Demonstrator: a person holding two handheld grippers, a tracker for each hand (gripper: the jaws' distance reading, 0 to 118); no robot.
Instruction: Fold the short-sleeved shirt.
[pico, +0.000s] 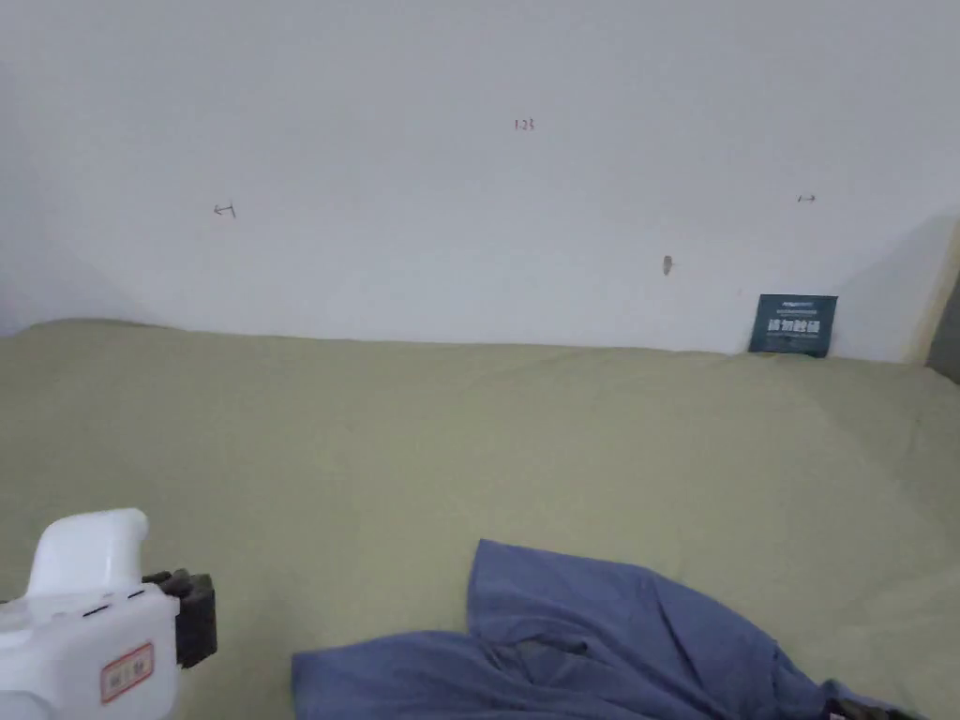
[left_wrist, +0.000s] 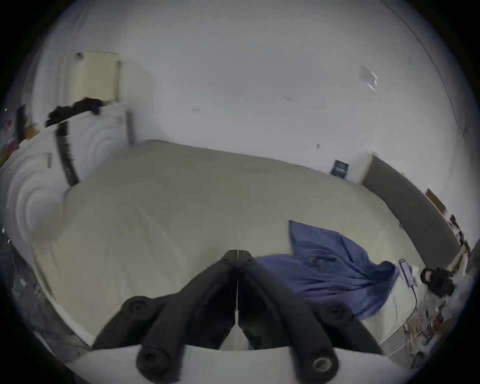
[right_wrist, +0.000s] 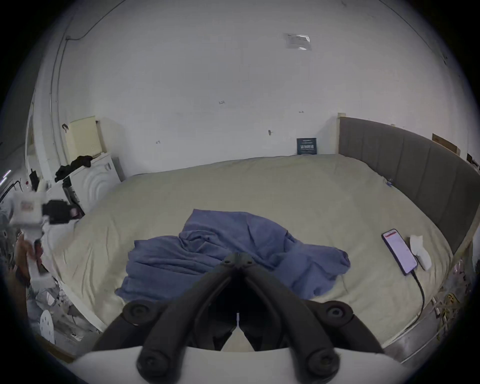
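Wide bed (right_wrist: 285, 187) under pale green sheet; crumpled blue shirt (right_wrist: 233, 249), phone (right_wrist: 398, 250) and white cloth (right_wrist: 420, 250) lying on it.

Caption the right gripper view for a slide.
Shut right gripper poised over a crumpled blue shirt on the bed.

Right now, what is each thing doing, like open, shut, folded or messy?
Blue shirt: crumpled on the bed, not folded.
Left claw: shut, empty.
Right claw: shut, empty, above the shirt.
Phone: screen lit, cable plugged in, lying flat.
Bed sheet: spread out, lightly wrinkled.
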